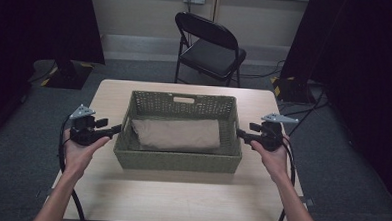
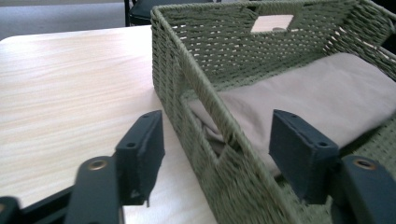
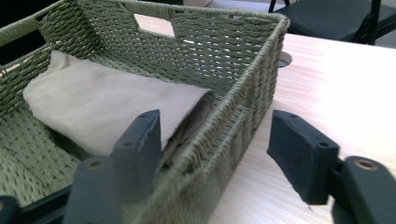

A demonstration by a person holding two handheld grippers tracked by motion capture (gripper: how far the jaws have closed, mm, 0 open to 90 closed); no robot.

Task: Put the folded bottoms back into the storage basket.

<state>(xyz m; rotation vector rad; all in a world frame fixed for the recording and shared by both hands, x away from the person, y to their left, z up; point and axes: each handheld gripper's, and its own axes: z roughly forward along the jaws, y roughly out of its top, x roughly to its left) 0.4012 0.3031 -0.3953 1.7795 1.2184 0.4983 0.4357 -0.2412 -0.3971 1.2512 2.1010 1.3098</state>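
My left gripper (image 1: pixel 114 130) sits at the left middle of the high view, my right gripper (image 1: pixel 241 134) at the right middle, each at one short end of the green woven basket (image 1: pixel 177 160) in the centre of the frame. Both pairs of jaws are spread wide and grip nothing: each straddles a short wall of the basket with clear space on both sides.

In the left gripper view (image 2: pixel 217 156), one pad hangs over the bare table (image 2: pixel 70 93) and the other over the folded beige cloth (image 2: pixel 327 98) inside the basket, the wall running up between them. The right gripper view (image 3: pixel 215 154) mirrors this, one pad over the cloth (image 3: pixel 102 102) and one over the tabletop.

The high view adds my hands and forearms coming in from the bottom corners, and a black folding chair (image 1: pixel 209 46) beyond the table at the top centre. The gripper views add the handle slot (image 2: pixel 272 22) in the basket's far long wall.
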